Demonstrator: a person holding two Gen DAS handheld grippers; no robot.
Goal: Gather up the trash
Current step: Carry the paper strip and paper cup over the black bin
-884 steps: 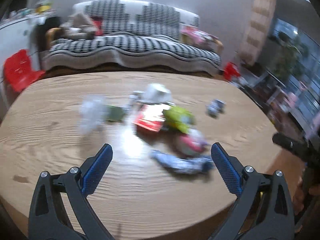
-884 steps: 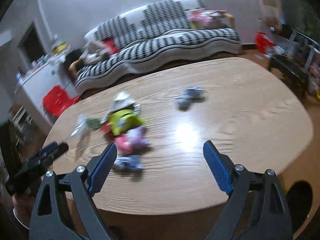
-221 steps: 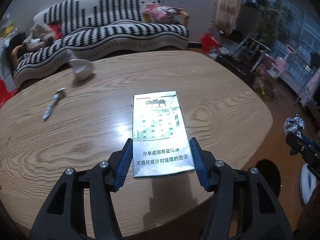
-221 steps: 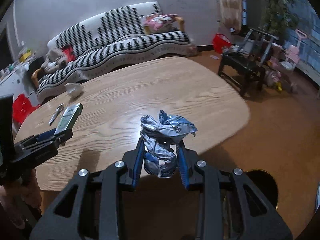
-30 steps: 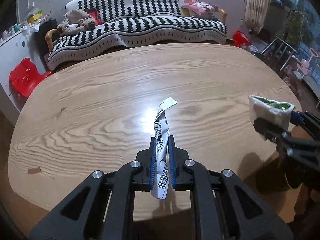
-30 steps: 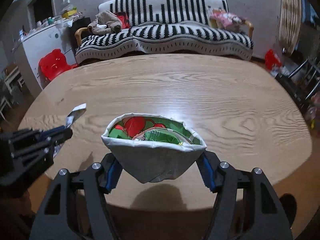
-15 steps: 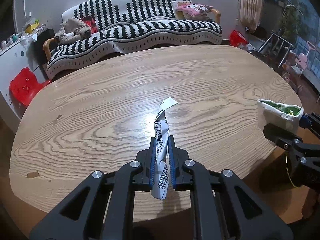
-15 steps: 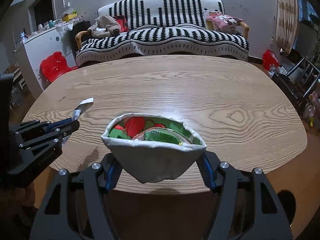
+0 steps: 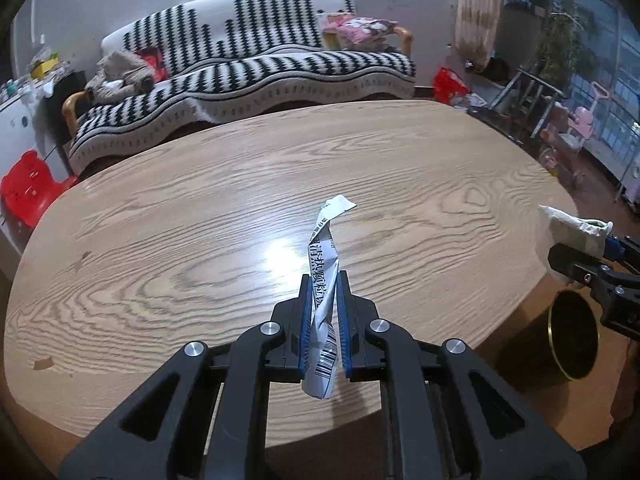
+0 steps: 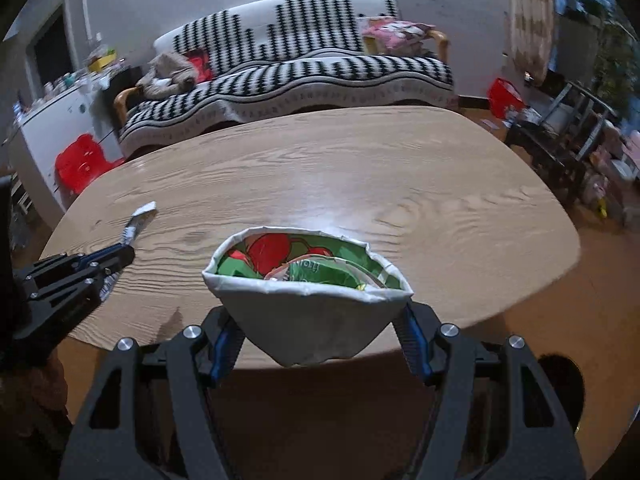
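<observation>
We judge the collecting nearly done — the table (image 9: pixel 200 208) shows bare wood from edge to edge, and the only trash in view is what we carry. Our left gripper (image 9: pixel 323 320) is pinched together on a twisted paper wrapper (image 9: pixel 325 276) printed with a barcode, which stands up out of the blue pads over the table's near edge. Our right gripper (image 10: pixel 320 344) is clamped on a crumpled paper cup (image 10: pixel 308 320), its fingers set wide against the cup's sides, held above the near edge towards the right-hand corner.

Containers: the cup's mouth faces up and holds a folded green-and-red wrapper (image 10: pixel 312 268) tucked inside. A dark round bin (image 9: pixel 573 336) with a yellowish rim stands on the floor just off the table's right near corner, below the cup; we cannot see what lies in it.

What is left, as we read it — both pieces must go into that bin.
</observation>
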